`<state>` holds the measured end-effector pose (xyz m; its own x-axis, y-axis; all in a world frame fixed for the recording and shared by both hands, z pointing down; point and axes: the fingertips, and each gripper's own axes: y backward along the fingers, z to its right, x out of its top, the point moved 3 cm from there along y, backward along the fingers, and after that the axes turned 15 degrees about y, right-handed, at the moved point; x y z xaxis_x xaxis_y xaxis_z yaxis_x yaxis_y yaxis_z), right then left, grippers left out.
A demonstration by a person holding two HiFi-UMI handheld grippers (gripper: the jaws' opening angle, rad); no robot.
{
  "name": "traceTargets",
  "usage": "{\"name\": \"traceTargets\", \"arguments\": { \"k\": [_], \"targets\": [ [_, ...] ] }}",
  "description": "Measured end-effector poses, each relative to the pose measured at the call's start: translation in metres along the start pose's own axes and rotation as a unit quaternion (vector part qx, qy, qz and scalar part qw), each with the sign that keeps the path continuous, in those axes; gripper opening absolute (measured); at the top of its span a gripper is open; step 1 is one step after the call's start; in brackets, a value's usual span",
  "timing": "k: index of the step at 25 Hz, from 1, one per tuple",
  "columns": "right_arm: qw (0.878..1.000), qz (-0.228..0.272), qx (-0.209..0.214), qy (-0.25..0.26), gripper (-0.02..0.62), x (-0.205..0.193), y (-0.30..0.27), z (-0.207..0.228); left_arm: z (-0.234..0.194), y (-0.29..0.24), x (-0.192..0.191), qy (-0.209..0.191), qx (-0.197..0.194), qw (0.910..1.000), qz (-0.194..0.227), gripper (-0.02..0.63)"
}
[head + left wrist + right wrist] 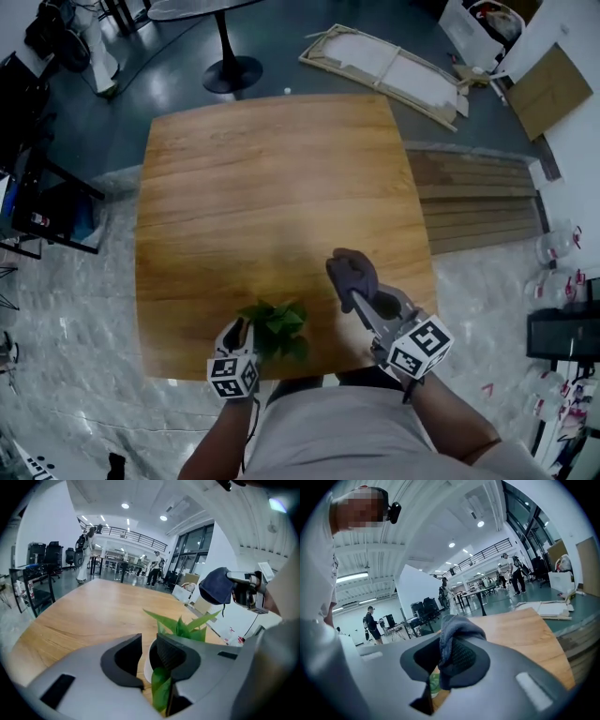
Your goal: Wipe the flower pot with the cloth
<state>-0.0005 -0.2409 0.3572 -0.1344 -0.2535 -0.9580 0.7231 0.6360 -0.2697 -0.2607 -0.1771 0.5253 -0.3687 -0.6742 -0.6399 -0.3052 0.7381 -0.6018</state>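
So the flower pot (147,671) has the near edge of the table (262,187) right behind it, on the person's side. That's what worries me. The left gripper (246,328) has its jaws pinched on the pot's rim, one jaw outside the wall and one inside among the leaves (277,326). The right gripper (443,660) is clamped on a bunched-up cloth (352,274), off to the right of the pot and a bit further in. It isn't touching the pot yet, so no wiping has started as far as I can see.

What could go wrong, imo:
- The only hold is on a thin rim. A firm sideways wipe could twist the pot in the jaws, tip it, or drag it off that edge.
- The cloth is one wad sticking out past the jaws. If it gets pressed flat, the hard jaw tips might hit the pot instead.
- It could also snag a leaf and bend it.

On materials, the pot wall looks white, smooth and round. Plastic or glazed, I can't tell, but it's probably slippery either way. The leaves are long, pointed and glossy green. The cloth is dark blue-grey and fuzzy, sort of microfibre-looking. The jaw pads are dark with a ribbed face. The tabletop is smooth wood with a visible grain.
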Motion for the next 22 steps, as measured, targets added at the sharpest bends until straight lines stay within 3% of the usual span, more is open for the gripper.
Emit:
{"name": "traceTargets", "arguments": {
  "k": [9,17,20,22],
  "targets": [
    [0.994,0.047,0.076,0.063,0.035,0.06,0.033,-0.01,0.071,0.064,0.061,-0.011,0.01,0.9927,0.12,0.082],
    [0.98,0.094,0.144,0.1,0.035,0.096,0.08,-0.019,0.188,0.137,0.092,-0.024,-0.004,0.9712,0.237,0.081],
    [0.975,0.106,0.158,0.113,0.035,0.106,0.097,-0.028,0.221,0.163,0.093,-0.045,0.012,0.9621,0.269,0.078],
    [0.972,0.113,0.165,0.122,0.035,0.111,0.108,-0.035,0.239,0.176,0.092,-0.059,0.023,0.9559,0.287,0.022]
  ]
}}
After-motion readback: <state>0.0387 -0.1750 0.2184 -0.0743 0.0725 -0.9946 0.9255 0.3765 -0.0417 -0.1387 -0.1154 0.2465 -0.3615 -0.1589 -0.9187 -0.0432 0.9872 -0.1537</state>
